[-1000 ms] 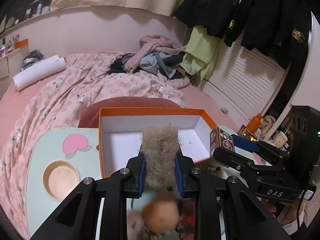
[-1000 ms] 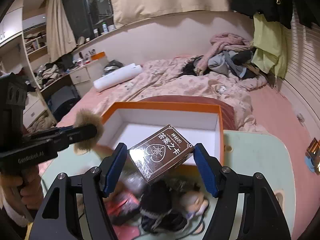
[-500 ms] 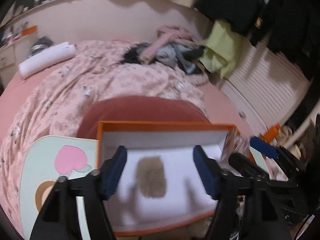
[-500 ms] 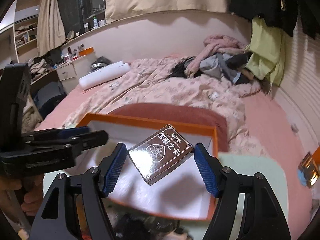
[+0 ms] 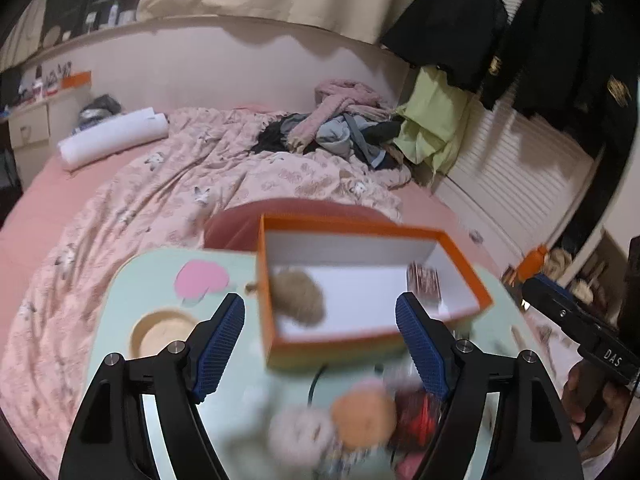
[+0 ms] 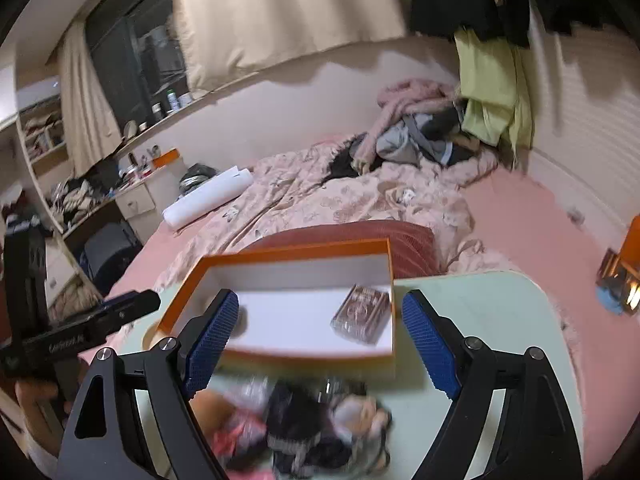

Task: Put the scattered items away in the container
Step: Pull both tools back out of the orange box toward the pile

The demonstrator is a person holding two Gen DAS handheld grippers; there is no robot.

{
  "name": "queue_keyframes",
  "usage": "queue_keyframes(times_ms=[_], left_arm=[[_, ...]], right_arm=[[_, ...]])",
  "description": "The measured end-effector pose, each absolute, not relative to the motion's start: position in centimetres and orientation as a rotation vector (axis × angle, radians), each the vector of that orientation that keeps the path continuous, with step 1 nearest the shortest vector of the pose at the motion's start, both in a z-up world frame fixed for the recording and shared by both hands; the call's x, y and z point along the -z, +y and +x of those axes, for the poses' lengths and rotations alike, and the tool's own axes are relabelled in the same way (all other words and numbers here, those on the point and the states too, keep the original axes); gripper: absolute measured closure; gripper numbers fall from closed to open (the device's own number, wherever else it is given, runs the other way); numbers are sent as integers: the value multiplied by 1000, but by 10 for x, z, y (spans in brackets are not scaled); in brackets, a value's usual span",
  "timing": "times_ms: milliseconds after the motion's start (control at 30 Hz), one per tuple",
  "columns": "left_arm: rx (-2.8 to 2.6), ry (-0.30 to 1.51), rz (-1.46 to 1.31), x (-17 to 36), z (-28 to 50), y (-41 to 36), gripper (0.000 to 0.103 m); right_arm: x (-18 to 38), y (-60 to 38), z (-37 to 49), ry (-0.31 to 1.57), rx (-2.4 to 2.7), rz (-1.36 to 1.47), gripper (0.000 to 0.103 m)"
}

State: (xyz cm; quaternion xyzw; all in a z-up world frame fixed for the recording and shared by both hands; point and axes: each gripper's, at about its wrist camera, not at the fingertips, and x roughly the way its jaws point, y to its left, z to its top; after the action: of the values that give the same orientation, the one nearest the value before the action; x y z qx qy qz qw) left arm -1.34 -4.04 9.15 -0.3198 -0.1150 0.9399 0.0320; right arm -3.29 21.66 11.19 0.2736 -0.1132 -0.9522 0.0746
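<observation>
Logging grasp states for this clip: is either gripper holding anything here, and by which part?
Nothing is held. The left gripper and right gripper are both open; the fur ball and card box lie in the orange box.

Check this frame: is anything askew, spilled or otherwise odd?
Nothing stands out. The furry pouch and card box lie inside the orange box; blurred items remain scattered on the table.
</observation>
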Motion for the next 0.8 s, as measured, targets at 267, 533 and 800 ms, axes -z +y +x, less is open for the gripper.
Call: queue_keyframes(times_ms=[267, 533, 800], left_arm=[[-2895, -100, -1126, -49, 50, -16, 26], [-2830, -170, -1252, -15, 44, -5, 50], [-2818, -78, -1272, -9, 31, 10, 58]], right_arm=[[-56, 176, 26, -170, 2758, 1029, 19], [-26, 171, 43, -167, 2736, 1080, 19], [-24, 182, 41, -232, 2734, 1085, 19]])
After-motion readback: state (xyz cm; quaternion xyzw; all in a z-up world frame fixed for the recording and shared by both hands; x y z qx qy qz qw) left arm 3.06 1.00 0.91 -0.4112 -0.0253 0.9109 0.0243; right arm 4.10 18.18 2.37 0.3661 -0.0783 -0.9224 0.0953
